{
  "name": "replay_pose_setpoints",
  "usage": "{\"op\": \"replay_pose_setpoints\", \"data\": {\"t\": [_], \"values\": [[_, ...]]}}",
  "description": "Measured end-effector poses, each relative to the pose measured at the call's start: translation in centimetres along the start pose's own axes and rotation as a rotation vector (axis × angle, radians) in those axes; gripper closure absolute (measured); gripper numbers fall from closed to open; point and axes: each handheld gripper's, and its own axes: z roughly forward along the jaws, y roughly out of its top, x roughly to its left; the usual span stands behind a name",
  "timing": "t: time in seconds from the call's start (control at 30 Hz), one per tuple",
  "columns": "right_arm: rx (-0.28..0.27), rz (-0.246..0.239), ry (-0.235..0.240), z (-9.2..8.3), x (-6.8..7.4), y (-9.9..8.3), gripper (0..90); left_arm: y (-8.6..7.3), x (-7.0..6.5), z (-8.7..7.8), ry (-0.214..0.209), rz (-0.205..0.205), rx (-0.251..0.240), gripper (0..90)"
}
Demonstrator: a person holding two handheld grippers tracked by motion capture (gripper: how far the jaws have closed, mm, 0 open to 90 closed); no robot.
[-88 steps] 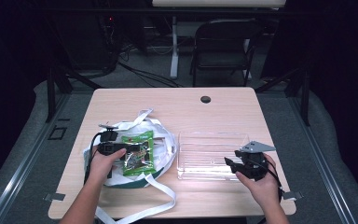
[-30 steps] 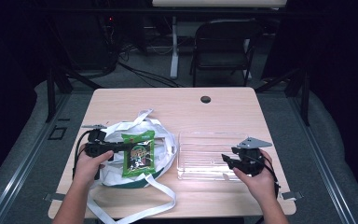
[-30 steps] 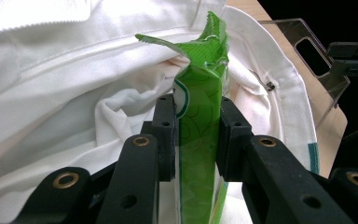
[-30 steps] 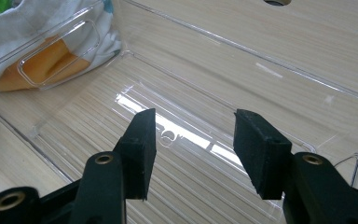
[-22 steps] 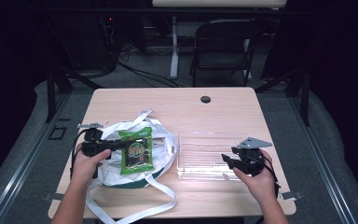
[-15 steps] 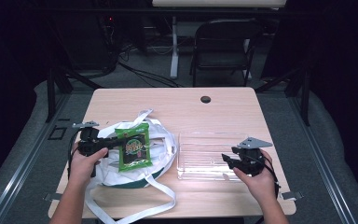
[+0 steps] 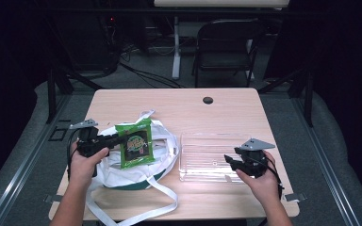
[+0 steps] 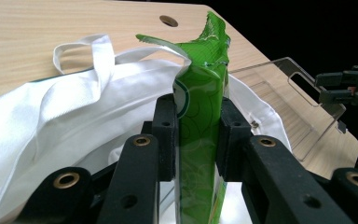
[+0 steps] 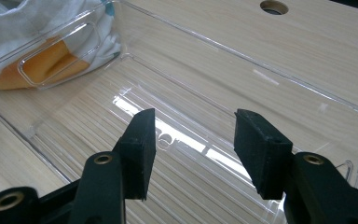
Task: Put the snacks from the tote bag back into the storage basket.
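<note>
Green snack packet [image 7: 134,145] is clamped in the left gripper [image 7: 115,139], lifted above the white bag [image 7: 122,169] at left; right gripper [image 7: 231,160] stands apart beside the empty clear tray [image 7: 207,139]; placing remains.

The green snack packet [image 7: 134,144] stands upright on edge, lifted above the white cloth bag [image 7: 122,165].

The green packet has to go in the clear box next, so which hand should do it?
Probably the left. Its claw is already shut on the green packet, held above the white bag. The right claw is open beside the clear box.
</note>
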Motion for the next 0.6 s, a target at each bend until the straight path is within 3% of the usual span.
{"op": "replay_pose_setpoints", "data": {"t": [0.2, 0.6], "values": [[0.005, -0.047, -0.023, -0.1, 0.3, 0.1, 50.0, 0.3, -0.8, -0.2, 0.005, 0.031, -0.022, 72.9], [0.024, -0.086, 0.019, -0.2, 1.0, 1.1, 53.8, 0.7, -2.0, -0.5, 0.004, 0.067, -0.074, 72.9]]}}
